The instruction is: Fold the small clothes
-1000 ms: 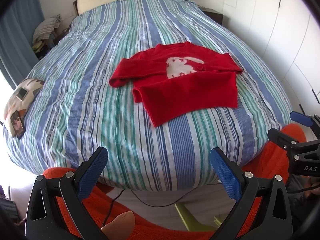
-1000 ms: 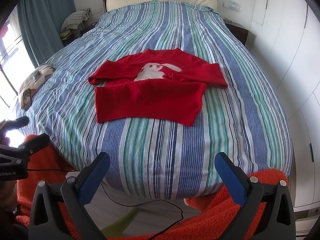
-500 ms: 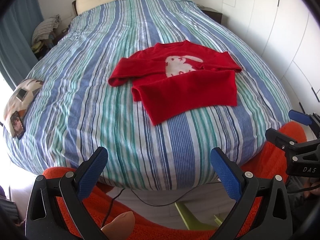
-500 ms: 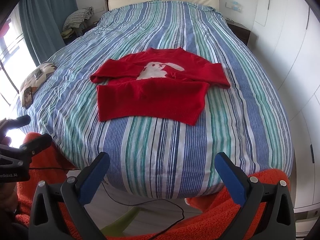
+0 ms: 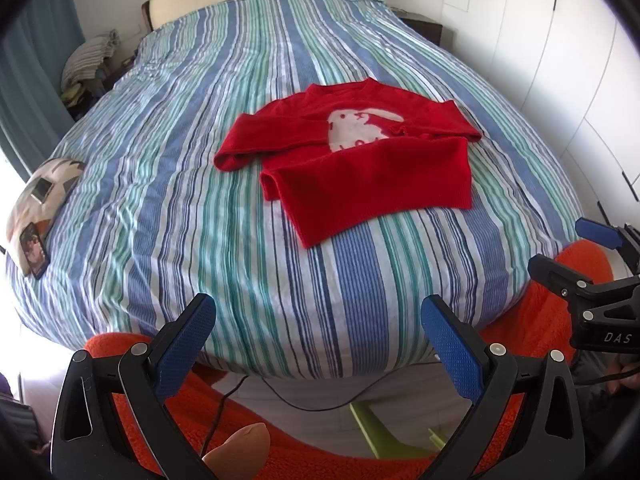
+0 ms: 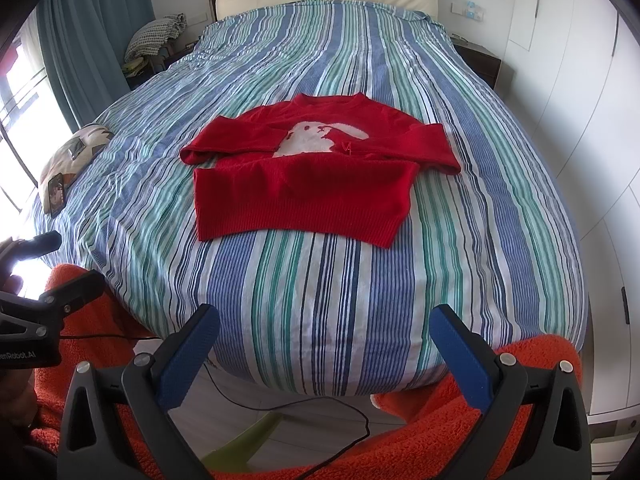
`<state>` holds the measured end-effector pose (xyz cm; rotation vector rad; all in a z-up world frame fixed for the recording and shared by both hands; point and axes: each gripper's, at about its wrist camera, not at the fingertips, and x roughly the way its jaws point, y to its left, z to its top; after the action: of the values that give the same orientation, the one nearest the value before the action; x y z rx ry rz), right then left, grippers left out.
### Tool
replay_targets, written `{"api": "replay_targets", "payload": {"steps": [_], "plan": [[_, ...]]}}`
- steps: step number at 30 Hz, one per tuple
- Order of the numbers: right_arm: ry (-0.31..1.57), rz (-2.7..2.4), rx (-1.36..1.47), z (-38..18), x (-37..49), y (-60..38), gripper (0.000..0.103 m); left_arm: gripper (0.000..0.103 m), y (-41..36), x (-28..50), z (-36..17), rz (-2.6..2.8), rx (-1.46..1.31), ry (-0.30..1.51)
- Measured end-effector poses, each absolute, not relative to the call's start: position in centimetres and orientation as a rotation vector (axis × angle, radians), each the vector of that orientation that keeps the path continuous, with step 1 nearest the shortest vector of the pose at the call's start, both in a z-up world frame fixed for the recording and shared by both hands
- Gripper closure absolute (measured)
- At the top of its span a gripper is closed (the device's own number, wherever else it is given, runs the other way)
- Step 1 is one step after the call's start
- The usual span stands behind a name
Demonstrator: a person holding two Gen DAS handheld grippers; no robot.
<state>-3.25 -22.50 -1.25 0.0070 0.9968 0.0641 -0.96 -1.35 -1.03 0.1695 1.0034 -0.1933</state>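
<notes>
Striped bedding (image 6: 320, 300) carries the red sweater (image 6: 304, 188) mid-bed, hem folded up and sleeves crossed in, so I judge it half done, my left gripper (image 5: 318, 322) and right gripper (image 6: 324, 332) both gaping, empty, well short of it.

Right wrist view: red sweater (image 6: 304, 184) sits slightly higher and nearer than 1.0 s ago. Left wrist view: negligible shift.
</notes>
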Motion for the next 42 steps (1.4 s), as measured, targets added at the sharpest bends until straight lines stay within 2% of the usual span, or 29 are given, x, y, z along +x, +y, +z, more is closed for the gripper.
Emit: {"api": "replay_targets", "payload": {"steps": [23, 27, 32, 37, 39, 40, 41, 42], "plan": [[1.000, 0.066, 0.004, -1.8, -3.4, -22.3, 0.000, 0.001, -0.6, -0.4, -2.2, -0.185, 0.148, 1.039], [0.933, 0.041, 0.040, -1.7, -2.4, -24.7, 0.000, 0.001, 2.9, 2.9, -5.3, -0.062, 0.107, 1.094], [0.918, -0.143, 0.124, -4.0, 0.0, -31.2, 0.000, 0.001, 8.8, 7.2, -9.9, -0.030, -0.152, 1.196], [0.944, -0.033, 0.196, -8.7, 4.7, -33.2, 0.000, 0.001, 7.1, 11.3, -13.2, -0.168, -0.264, 1.149], [0.981, 0.056, 0.289, -11.3, 6.9, -33.4, 0.000, 0.003, 5.2, 13.2, -14.5, -0.200, -0.250, 1.147], [1.000, 0.075, 0.330, -12.6, 8.1, -33.4, 0.000, 0.010, 4.3, 14.1, -15.2, -0.210, -0.245, 1.154], [1.016, 0.093, 0.360, -13.9, 9.3, -33.3, 0.000, 0.022, 3.5, 14.9, -15.8, -0.229, -0.247, 1.158], [1.022, 0.104, 0.376, -14.9, 10.4, -33.2, 0.002, 0.028, 2.9, 15.6, -16.2, -0.244, -0.248, 1.163]]}}
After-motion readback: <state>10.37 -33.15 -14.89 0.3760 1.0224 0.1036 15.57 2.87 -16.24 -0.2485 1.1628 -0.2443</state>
